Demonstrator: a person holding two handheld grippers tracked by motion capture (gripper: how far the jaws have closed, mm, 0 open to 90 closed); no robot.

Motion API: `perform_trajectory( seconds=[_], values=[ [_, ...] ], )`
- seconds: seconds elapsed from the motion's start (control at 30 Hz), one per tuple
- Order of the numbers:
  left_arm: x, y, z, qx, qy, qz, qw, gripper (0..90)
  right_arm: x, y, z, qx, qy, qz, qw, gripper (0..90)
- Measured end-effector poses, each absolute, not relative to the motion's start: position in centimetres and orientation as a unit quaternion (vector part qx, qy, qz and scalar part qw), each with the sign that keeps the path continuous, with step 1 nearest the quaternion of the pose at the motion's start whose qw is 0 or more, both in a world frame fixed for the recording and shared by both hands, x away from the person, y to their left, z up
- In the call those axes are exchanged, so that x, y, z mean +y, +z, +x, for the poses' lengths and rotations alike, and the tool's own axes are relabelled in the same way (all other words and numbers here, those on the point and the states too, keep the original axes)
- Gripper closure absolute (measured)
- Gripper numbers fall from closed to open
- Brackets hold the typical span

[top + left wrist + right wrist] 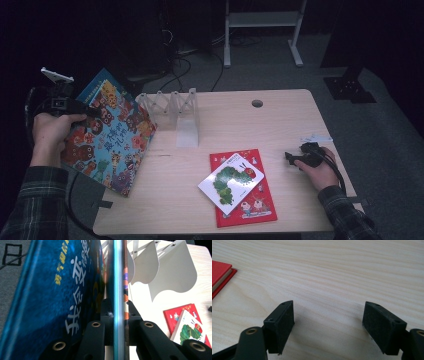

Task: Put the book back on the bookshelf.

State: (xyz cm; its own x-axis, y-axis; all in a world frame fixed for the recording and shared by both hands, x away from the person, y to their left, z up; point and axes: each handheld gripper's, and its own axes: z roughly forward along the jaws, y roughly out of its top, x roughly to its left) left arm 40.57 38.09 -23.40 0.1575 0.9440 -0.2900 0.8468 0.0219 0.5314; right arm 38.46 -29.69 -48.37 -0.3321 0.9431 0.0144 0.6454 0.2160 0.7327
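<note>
Left gripper clamps the blue book, lifted and tilted beside the rack; right gripper rests on the table, jaws apart.

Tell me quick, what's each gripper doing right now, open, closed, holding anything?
Left gripper: shut on the edge of the blue picture book, held tilted over the table's left edge.
Right gripper: open, holding nothing, resting low over the bare table.
</note>
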Motion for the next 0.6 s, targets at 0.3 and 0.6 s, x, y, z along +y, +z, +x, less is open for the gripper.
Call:
perform_trajectory(
  seconds=[0.3,0.6],
  values=[
    [36.9,-23.6,42.4,0.648,0.090,0.688,0.312,80.5,-29.7,-48.4,38.4,0.747,0.331,0.531,0.226,23.9],
    [36.2,-23.7,43.7,0.655,0.098,0.684,0.305,80.6,-29.7,-48.4,38.4,0.747,0.331,0.531,0.226,24.0]
  ],
)
